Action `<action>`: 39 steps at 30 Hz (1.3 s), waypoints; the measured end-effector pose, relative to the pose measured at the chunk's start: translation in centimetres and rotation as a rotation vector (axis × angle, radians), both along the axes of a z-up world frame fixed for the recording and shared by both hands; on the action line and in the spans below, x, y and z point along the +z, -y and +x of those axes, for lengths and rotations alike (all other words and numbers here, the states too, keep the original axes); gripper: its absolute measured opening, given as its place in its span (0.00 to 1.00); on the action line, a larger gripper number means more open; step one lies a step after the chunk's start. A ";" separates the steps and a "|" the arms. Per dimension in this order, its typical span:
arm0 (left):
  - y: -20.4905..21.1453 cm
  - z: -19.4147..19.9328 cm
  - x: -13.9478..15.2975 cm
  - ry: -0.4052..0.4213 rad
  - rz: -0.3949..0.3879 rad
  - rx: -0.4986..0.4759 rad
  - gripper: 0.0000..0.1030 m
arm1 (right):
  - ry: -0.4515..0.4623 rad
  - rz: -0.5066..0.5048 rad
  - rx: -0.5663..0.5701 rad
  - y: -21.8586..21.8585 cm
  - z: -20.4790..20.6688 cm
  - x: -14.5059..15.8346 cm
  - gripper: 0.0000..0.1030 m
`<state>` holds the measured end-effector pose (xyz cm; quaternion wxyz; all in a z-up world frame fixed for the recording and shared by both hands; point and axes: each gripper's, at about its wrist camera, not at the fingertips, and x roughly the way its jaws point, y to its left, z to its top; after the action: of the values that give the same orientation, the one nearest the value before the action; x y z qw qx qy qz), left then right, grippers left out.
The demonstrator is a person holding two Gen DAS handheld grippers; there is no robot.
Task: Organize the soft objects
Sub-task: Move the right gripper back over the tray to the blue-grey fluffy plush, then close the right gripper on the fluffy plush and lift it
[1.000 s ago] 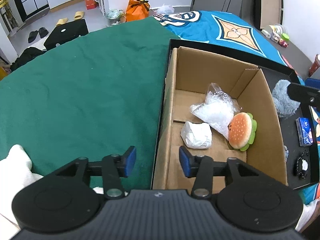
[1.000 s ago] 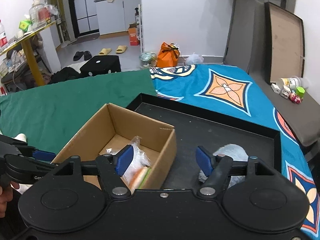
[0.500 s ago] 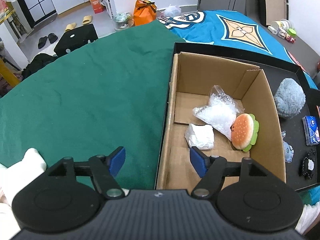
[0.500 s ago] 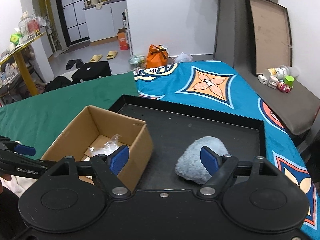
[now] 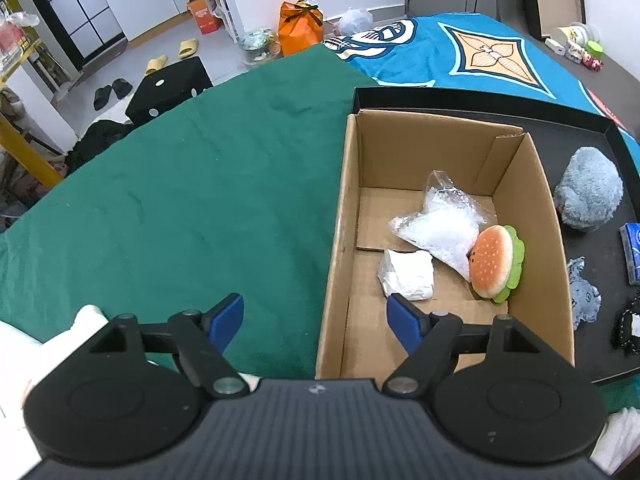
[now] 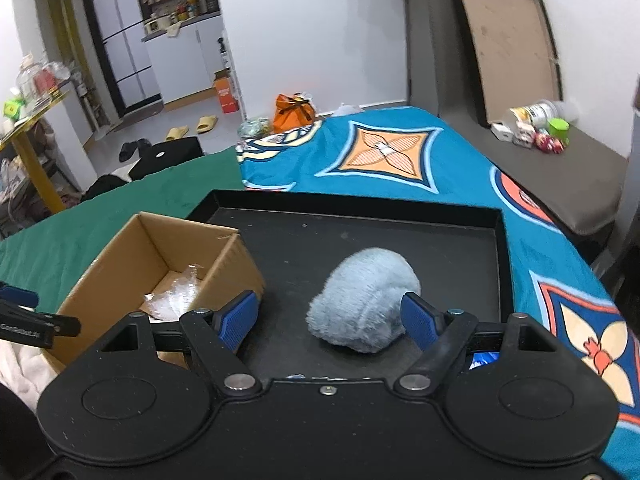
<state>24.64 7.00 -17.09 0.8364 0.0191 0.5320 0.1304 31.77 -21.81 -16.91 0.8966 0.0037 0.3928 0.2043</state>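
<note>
A cardboard box [image 5: 340, 232] stands in a black tray [image 5: 616, 132]. It holds a plush burger [image 5: 494, 268], a clear plastic bag [image 5: 440, 228] and a white packet [image 5: 408, 276]. My left gripper [image 5: 316, 322] is open and empty, straddling the box's near left wall. A fluffy blue-grey plush [image 6: 362, 300] lies on the tray [image 6: 400, 236] to the right of the box [image 6: 224, 272]; it also shows in the left wrist view [image 5: 588, 196]. My right gripper [image 6: 328, 322] is open, just in front of the plush, with its fingers on either side.
On the tray's right part lie a blue packet [image 5: 632, 252], a bluish cloth scrap [image 5: 582, 292] and a black-and-white item [image 5: 632, 328]. A green cloth [image 5: 180, 208] and a blue patterned cover [image 6: 400, 156] spread over the surface. White fabric [image 5: 80, 320] lies at the near left.
My left gripper has opened wider and pulled back a little. My right gripper has swung right from over the box to the blue-grey plush, which now sits between its fingers.
</note>
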 end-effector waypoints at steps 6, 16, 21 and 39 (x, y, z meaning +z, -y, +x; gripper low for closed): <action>0.2 0.4 -0.1 -0.017 0.046 0.012 0.76 | -0.036 0.039 -0.062 1.6 0.9 -1.4 0.76; 1.1 1.8 0.3 -0.032 0.109 0.008 0.76 | -0.095 0.120 -0.114 2.9 3.0 -3.3 0.80; 1.6 2.9 0.1 -0.049 0.135 -0.006 0.76 | -0.133 0.144 -0.135 2.9 4.1 -4.1 0.87; 2.4 4.8 -1.0 -0.076 0.142 -0.020 0.88 | -0.237 0.171 -0.185 1.6 7.1 -7.4 0.95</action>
<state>29.39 4.60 -18.09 0.8134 0.0886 0.5526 0.1584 38.89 -23.37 -24.28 0.8555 0.1401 0.4748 0.1518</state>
